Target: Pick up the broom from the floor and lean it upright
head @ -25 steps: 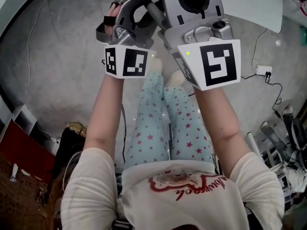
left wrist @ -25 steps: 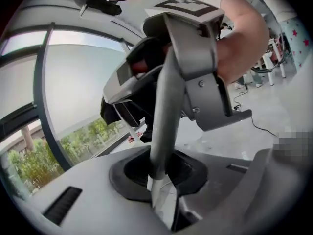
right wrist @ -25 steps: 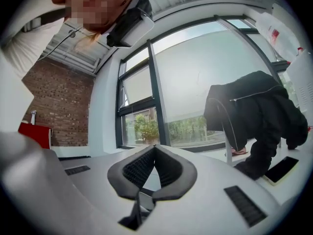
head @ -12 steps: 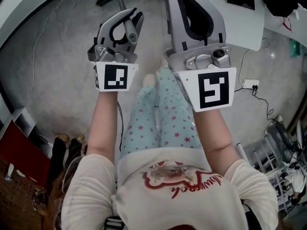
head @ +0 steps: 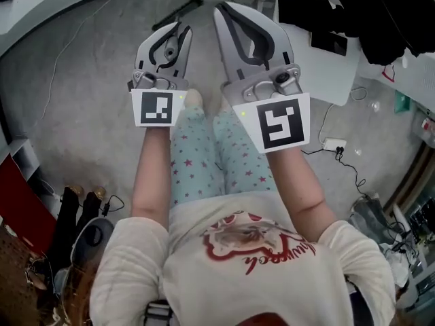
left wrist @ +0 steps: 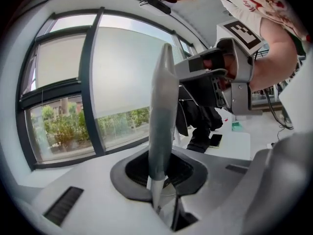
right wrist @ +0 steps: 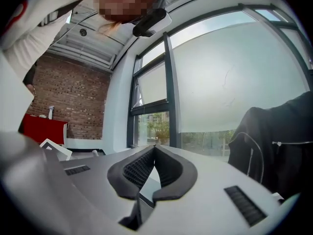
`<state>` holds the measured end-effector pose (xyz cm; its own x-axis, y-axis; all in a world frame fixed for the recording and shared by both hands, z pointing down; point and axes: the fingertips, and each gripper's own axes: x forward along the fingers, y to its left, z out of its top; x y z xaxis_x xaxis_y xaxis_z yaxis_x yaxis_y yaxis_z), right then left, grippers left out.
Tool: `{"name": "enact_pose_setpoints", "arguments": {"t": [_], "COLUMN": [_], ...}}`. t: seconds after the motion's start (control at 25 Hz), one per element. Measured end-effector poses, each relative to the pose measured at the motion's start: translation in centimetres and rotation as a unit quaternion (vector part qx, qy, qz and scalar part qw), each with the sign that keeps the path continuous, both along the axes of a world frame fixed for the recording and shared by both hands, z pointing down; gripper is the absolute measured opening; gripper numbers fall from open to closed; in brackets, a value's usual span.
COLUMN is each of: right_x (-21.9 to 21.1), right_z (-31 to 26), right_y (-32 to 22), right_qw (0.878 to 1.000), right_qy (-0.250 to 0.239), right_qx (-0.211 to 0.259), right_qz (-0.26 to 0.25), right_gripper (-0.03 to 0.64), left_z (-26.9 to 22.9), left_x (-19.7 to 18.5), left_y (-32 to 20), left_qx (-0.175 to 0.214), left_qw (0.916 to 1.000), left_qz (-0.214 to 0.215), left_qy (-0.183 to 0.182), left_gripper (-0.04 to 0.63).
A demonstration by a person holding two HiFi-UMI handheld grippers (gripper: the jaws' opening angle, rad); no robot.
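In the left gripper view a grey broom handle stands up between the pads, with its rounded end above them. My left gripper is shut on it, and its jaws have just been closing with the handle between them. In the head view the left gripper is held out over the floor with the handle foreshortened between its fingers. The right gripper is beside it on the right, shut with nothing in it. Its pads meet at the tip. The broom's head is hidden.
A white table with dark clothes and a phone stands at the right. A black bar lies on the grey floor ahead. A power strip with cable is at the right and a red cabinet at the left. Large windows lie ahead.
Both grippers have risen and swung toward the white table. The left gripper has rolled and its fingers stand closer together round the grey handle.
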<state>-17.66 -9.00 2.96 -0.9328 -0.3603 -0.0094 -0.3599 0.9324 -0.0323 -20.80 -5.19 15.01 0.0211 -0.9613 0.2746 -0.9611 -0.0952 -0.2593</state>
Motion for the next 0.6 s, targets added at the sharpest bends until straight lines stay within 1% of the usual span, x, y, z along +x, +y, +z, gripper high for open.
{"name": "enact_pose_setpoints", "arguments": {"t": [0.08, 0.2, 0.32, 0.4, 0.48, 0.6], "right_x": [-1.7, -4.3, -7.0, -9.0, -10.8, -13.2], "right_z": [-0.4, -0.7, -1.3, -1.4, -1.3, -1.7], "right_y": [-0.4, -1.0, -1.7, -2.7, -3.9, -5.9], "right_qw": [1.000, 1.000, 1.000, 1.000, 0.999, 0.999], "right_qy": [-0.003, 0.003, 0.011, 0.022, 0.033, 0.029], "right_qx": [-0.005, -0.006, 0.002, 0.013, 0.014, 0.000], "right_qz": [-0.012, -0.022, -0.021, -0.012, 0.003, 0.026], "right_gripper": [0.022, 0.023, 0.022, 0.023, 0.023, 0.023], "left_z": [-0.7, -1.4, -2.5, -3.2, -3.6, -3.4], "left_x": [-1.5, -3.6, -6.9, -9.5, -11.5, -13.9], "left_y": [-0.7, -1.1, -1.4, -2.3, -3.6, -5.7], "left_qx": [0.004, 0.004, 0.018, 0.021, 0.012, -0.024], "left_qw": [0.9999, 0.9992, 0.9970, 0.9958, 0.9944, 0.9897], "left_qz": [0.008, 0.033, 0.027, 0.028, 0.039, 0.075], "left_qy": [0.011, 0.024, 0.070, 0.085, 0.097, 0.119], "left_gripper": [0.071, 0.071, 0.071, 0.071, 0.071, 0.071]}}
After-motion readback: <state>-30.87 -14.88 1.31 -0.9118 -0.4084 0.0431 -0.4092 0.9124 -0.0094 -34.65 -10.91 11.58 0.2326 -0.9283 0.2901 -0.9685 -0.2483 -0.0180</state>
